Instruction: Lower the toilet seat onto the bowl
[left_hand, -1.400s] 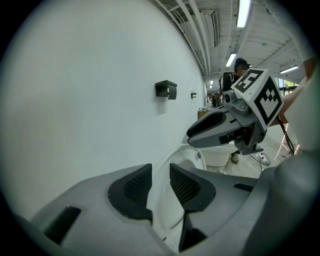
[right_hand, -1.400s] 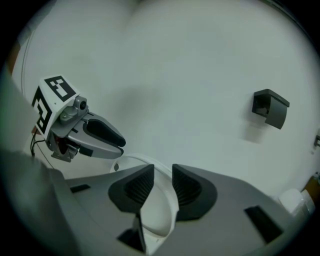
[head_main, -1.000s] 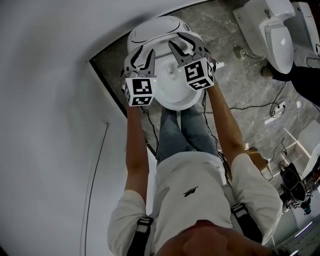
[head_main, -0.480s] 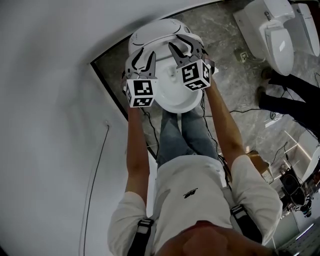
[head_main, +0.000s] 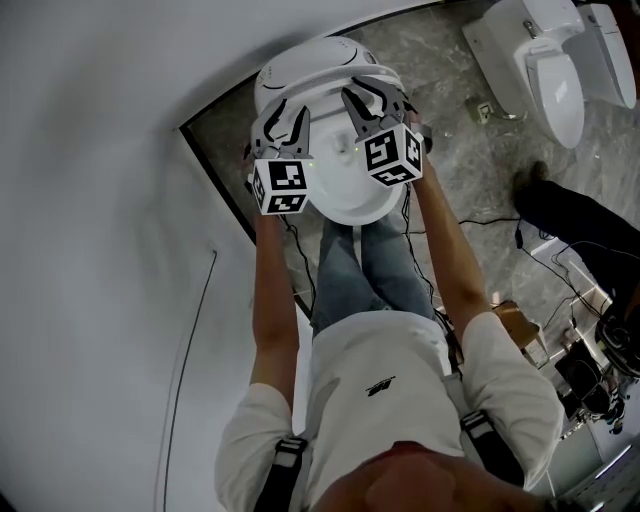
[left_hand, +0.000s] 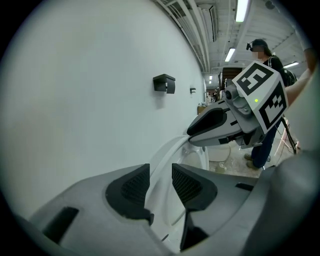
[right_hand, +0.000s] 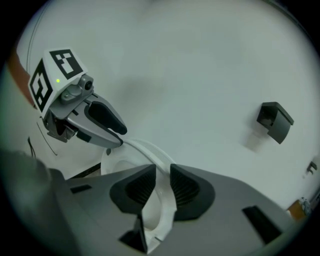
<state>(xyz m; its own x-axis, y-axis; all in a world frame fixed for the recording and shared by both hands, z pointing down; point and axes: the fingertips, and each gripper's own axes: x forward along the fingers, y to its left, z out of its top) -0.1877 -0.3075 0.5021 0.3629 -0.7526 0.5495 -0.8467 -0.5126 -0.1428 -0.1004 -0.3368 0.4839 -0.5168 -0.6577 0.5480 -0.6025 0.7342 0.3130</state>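
Note:
The white toilet bowl (head_main: 350, 195) stands in front of the person, against the wall. Its seat (head_main: 318, 95) is raised, a thin white ring. My left gripper (head_main: 283, 112) holds the ring's left side: in the left gripper view the seat rim (left_hand: 167, 152) fills the gap between the dark pads of that gripper (left_hand: 161, 182). My right gripper (head_main: 368, 95) is on the ring's right side. Its jaws have just been closing, and the seat rim (right_hand: 147, 150) now sits pinched between the pads of the right gripper (right_hand: 162, 185). Each gripper view also shows the other gripper at the rim.
A plain white wall (head_main: 100, 200) runs close along the left. A second toilet (head_main: 545, 60) stands at the upper right on the grey marble floor (head_main: 470, 160), with cables (head_main: 500, 215) nearby. Another person's dark legs (head_main: 575, 215) are at the right. A black fitting (left_hand: 165, 83) hangs on the wall.
The right gripper's jaws have narrowed onto the seat rim and the gripper has rolled slightly. The left gripper has kept still. The bystander at the right has walked on through the view.

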